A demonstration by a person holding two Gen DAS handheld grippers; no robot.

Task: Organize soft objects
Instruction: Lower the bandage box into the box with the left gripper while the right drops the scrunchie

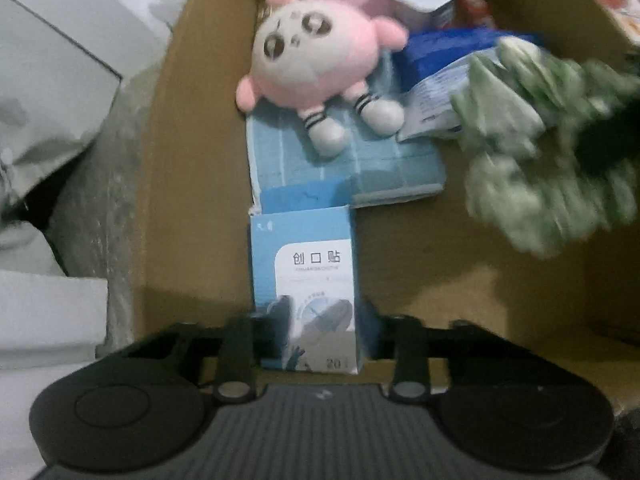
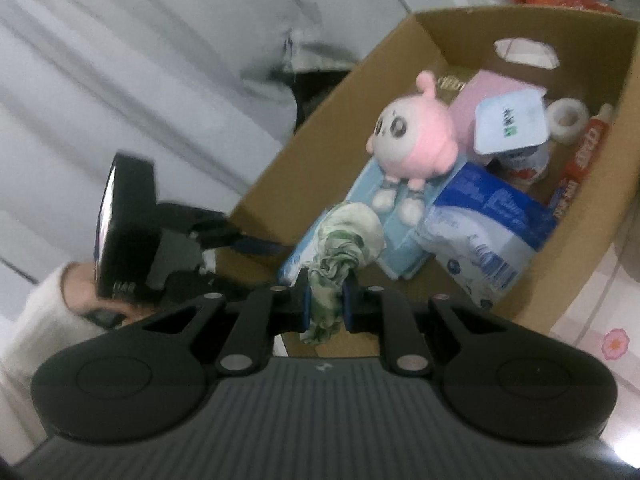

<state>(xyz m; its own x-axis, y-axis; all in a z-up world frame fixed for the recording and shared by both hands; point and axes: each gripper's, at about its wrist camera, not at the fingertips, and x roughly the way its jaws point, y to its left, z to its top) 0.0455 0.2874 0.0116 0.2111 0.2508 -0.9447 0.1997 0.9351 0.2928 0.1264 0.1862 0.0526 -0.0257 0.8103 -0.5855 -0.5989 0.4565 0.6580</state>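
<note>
At the box's left, only the right wrist view shows a white sleeve (image 2: 32,312) behind the left gripper (image 1: 316,332), clamped on a blue plaster box (image 1: 306,280). Rightward, the right gripper (image 2: 325,300) pinches a crumpled green-and-white scrunchie (image 2: 344,240) over the cardboard box (image 2: 592,240), near the pink plush (image 2: 416,136).

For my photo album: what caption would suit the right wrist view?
Right gripper pinches a green-and-white scrunchie over a cardboard box holding a pink plush toy.
</note>
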